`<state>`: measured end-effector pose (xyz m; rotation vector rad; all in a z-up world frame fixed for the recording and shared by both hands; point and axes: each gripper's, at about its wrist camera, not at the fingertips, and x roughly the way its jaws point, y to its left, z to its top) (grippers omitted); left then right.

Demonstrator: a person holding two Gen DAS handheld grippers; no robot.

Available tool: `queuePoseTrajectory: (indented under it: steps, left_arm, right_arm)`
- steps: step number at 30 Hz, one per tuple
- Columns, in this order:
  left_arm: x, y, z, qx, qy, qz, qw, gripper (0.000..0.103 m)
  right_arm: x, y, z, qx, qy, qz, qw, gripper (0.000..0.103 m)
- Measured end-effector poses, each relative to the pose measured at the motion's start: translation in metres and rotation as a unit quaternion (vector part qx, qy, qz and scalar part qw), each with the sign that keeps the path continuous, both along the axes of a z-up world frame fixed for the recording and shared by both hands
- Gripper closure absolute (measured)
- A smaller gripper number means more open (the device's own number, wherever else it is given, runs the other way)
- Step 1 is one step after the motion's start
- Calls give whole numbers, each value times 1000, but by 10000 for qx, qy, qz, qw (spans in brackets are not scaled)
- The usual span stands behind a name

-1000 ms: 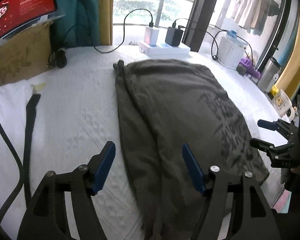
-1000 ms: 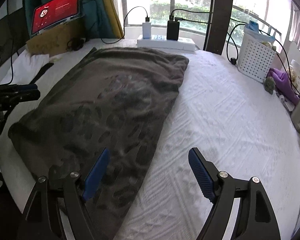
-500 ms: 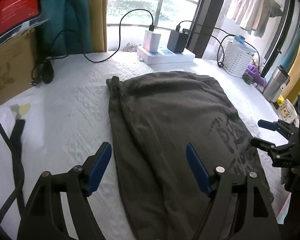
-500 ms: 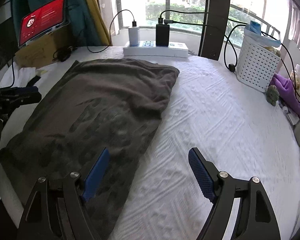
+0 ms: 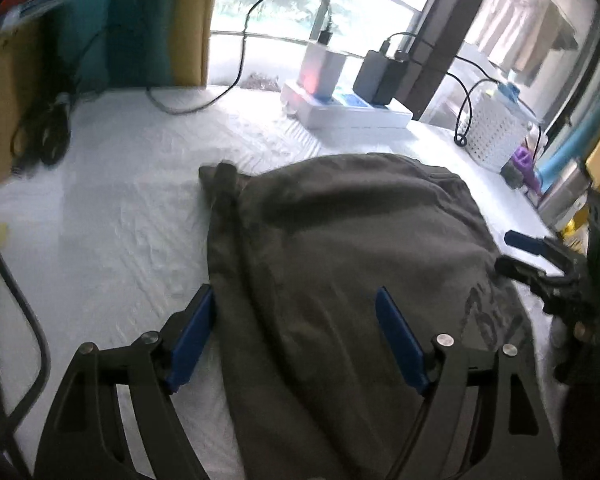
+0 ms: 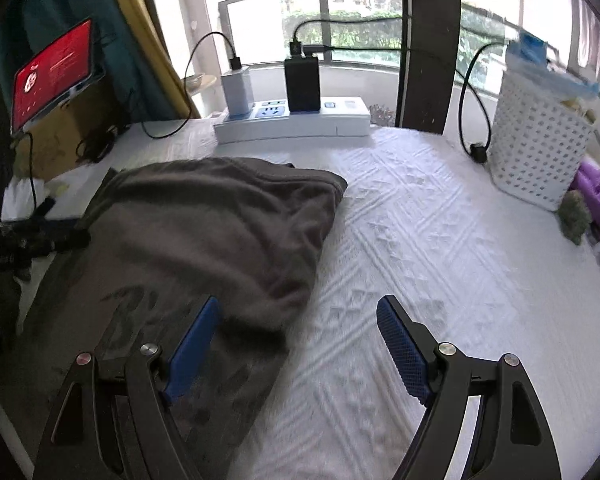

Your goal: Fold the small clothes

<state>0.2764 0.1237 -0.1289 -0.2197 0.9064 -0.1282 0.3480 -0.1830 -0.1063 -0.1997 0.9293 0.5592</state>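
Dark-grey T-shirt (image 5: 352, 264) flat on white quilted surface (image 6: 440, 248), part-folded; left gripper (image 5: 296, 340) and right gripper (image 6: 296, 348) jaws spread, empty, straddling opposite edges; best pinching near corners together, lifting evenly, folding away.

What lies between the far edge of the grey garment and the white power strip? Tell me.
Only bare white bedcover: in the right wrist view a narrow strip of it separates the grey garment from the power strip. The left wrist view agrees.
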Motion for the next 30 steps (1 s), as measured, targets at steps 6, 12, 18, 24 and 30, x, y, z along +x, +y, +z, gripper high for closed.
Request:
queuePoseTrajectory:
  steps: [6,12,18,24,30]
  left_arm:
    - [1,-32,-5,548,-97,-606,9966,22]
    - [2,-39,-4,748,-165,-700,9946,29]
    - [-3,-60,-2,921,-339,-1004,9901,73]
    - [-6,-65,1,1072,-411,-1033,9880,79]
    - [-29,-61,21,900,-771,-878,9891,80]
  right_arm:
    - [18,7,-7,380,228,121,9989,20]
    - [11,40,-10,202,196,707,9971,21]
    - [2,60,-10,42,60,835,9965,56]
    - [-10,72,-8,-95,-61,1027,9947,77]
    - [-25,60,16,84,-294,997,9945,80]
